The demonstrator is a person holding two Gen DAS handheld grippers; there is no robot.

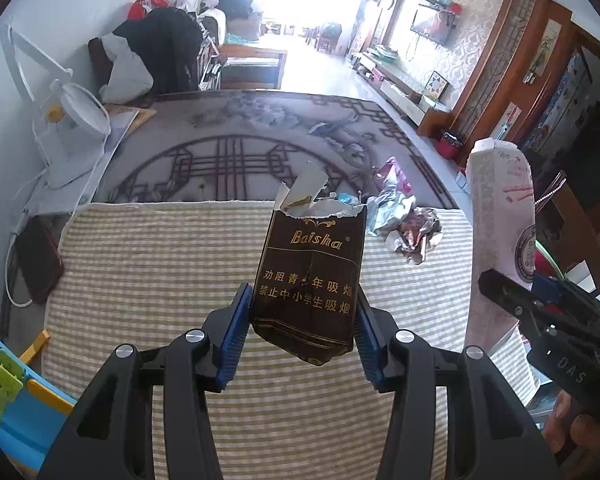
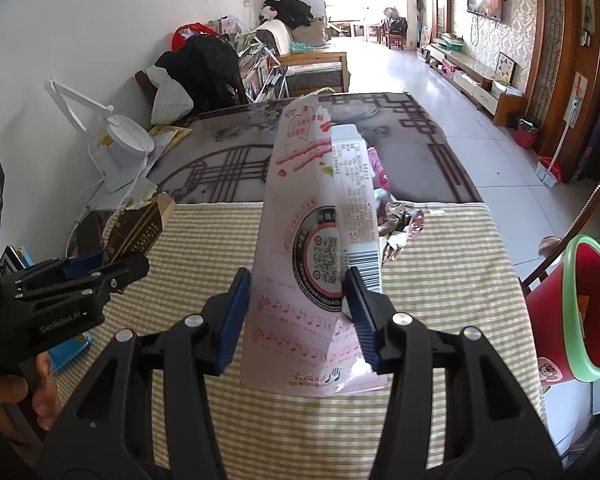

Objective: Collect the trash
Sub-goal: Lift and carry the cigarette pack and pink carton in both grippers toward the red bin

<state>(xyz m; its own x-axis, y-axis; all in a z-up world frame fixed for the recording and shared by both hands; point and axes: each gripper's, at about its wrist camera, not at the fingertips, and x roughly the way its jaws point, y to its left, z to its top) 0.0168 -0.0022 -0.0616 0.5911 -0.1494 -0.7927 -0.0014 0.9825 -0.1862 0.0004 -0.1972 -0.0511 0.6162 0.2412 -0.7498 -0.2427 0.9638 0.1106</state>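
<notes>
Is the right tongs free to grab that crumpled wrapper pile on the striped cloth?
Probably not yet. The right tongs are already clamped on the pink carton, so nothing else fits between them. The crumpled wrappers lie uncovered on the striped cloth just beyond, otherwise unobstructed.

1 brown cigarette pack (image 1: 310, 280), 1 pink carton (image 2: 300, 264), 2 crumpled wrappers (image 1: 404, 220) at 1 o'clock, 1 red bin (image 2: 580, 308) at 3, 1 desk lamp (image 1: 72, 120) at 10.

Both grippers (image 1: 302, 328) (image 2: 296, 312) clamped, angled downward.
</notes>
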